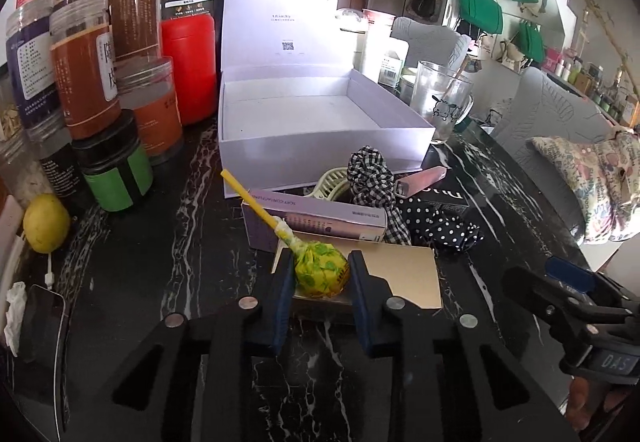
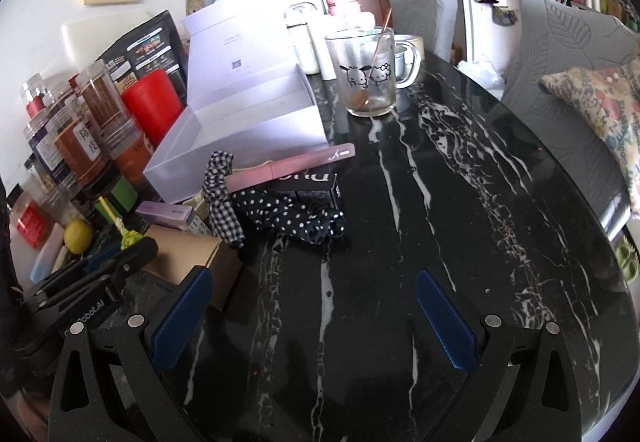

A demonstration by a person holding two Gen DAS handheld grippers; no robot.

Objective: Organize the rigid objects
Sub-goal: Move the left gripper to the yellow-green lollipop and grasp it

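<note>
Counting one lollipop (image 1: 321,269), two boxes (image 1: 316,215)

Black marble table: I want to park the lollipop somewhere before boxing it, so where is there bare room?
The widest bare stretch of black marble table lies right of the polka-dot fabric, below the glass cartoon mug. The open white cardboard box is empty inside. It is crowded between that box and the left gripper, and among the jars.

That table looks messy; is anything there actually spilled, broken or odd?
Nothing spilled or broken. The odd ones are soft: a checked scrunchie and dotted cloth heaped among boxes. The left tool grips a lollipop; the white box sits empty.
</note>
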